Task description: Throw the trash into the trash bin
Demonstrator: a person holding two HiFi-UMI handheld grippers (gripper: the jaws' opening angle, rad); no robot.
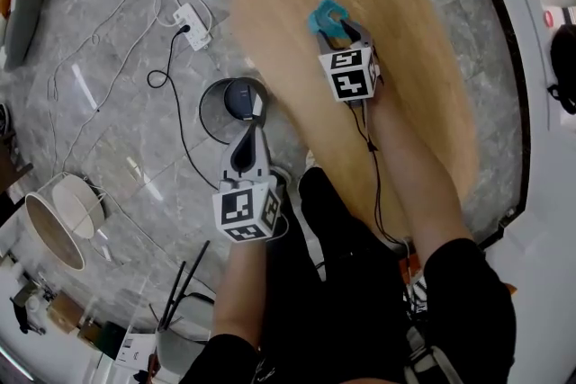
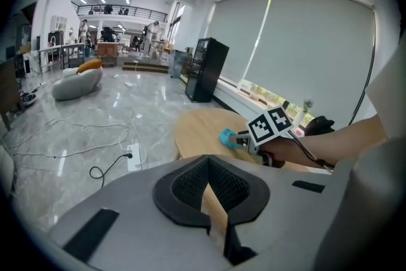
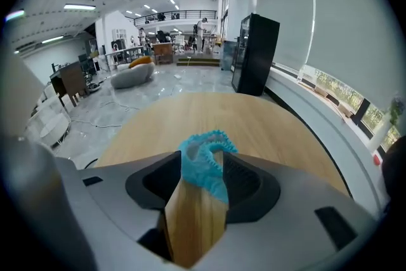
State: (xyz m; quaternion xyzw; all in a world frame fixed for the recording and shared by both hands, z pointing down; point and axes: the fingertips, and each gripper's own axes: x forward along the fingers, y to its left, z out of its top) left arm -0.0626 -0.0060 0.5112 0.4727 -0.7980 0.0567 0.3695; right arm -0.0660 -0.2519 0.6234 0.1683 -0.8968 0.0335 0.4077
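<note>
Marble, grey and glossy, covers the floor [image 1: 108,121] of this big open hall, with strip lights mirrored in it. A pale wooden oval table [image 1: 423,58] stands to the right, its top bare except for one thing: a crumpled teal piece of trash [image 1: 326,16] on the near left part of it. The right gripper [image 1: 340,30] reaches down over the table with its jaws apart, and the trash sits between them at the tips. The pads stand clear enough that bare wood shows through the gap.

The left gripper [image 1: 255,114] hangs over the floor just left of the table, jaws closed together at the tips and empty. It points at a round black trash bin [image 1: 209,103] on the marble, close to the table's edge. Further left lies a white power strip [image 1: 192,24] with cables [image 1: 171,76] looping away from it (a fair tangle).

Far off stand a tall black cabinet [image 3: 254,54], a grey beanbag [image 2: 76,82] and a railed mezzanine [image 2: 120,9]. Pale roller blinds [image 3: 342,22] cover the right-hand windows.
</note>
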